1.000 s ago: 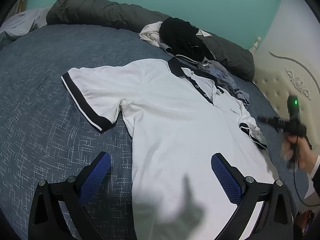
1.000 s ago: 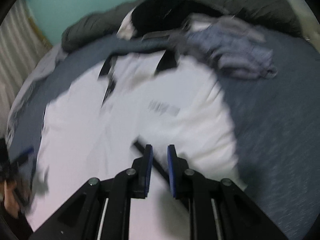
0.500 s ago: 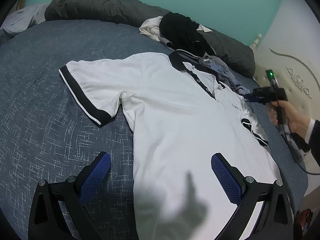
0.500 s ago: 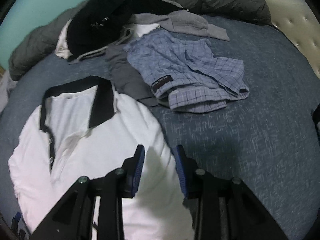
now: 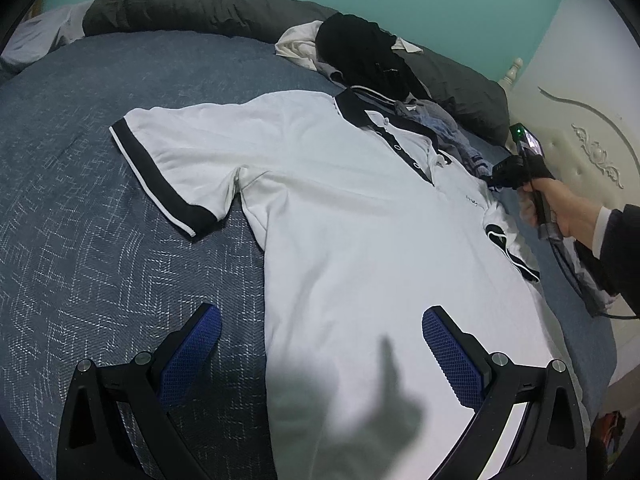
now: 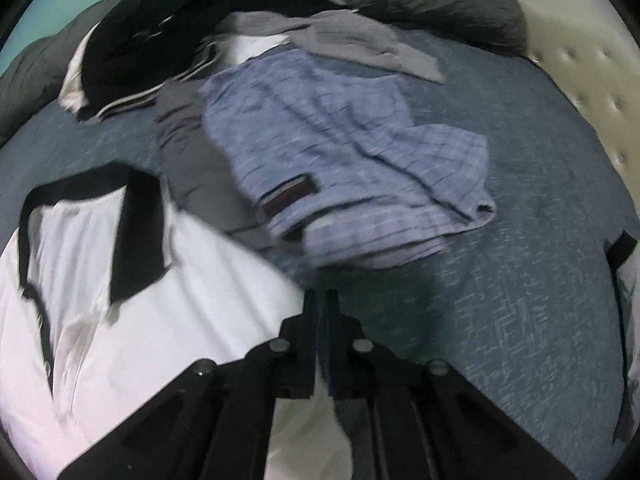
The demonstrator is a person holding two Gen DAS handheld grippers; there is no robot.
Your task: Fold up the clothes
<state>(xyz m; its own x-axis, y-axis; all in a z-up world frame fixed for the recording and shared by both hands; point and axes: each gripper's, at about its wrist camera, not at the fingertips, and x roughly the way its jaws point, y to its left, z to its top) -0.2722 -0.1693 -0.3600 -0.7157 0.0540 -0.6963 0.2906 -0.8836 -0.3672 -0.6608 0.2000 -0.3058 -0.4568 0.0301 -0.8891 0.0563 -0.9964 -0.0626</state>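
A white polo shirt (image 5: 360, 240) with black collar and sleeve bands is seen spread flat, front up, across the middle of a blue bed (image 5: 80, 220), its collar turned toward the headboard end.

The left tongs (image 5: 320, 356) are held wide apart above the shirt's lower part; one blue pad (image 5: 192, 354) hangs over bare bedcover just beside the shirt's side edge, the other over the white cloth. Nothing is gripped between them, and no contact with the fabric can be made out.

The right tongs (image 6: 320, 300) are shown brought together at the shirt's shoulder edge, on the side nearer the headboard. Whether a fold of white cloth is pinched between the tips cannot be told through the blur. From the left wrist view they are seen carried in a hand (image 5: 560, 208) at the shirt's far shoulder.

A heap of other clothes, a blue checked garment (image 6: 352, 160) and a black one (image 6: 160, 32) among them, is piled beyond the collar, against dark grey pillows (image 5: 200, 4).
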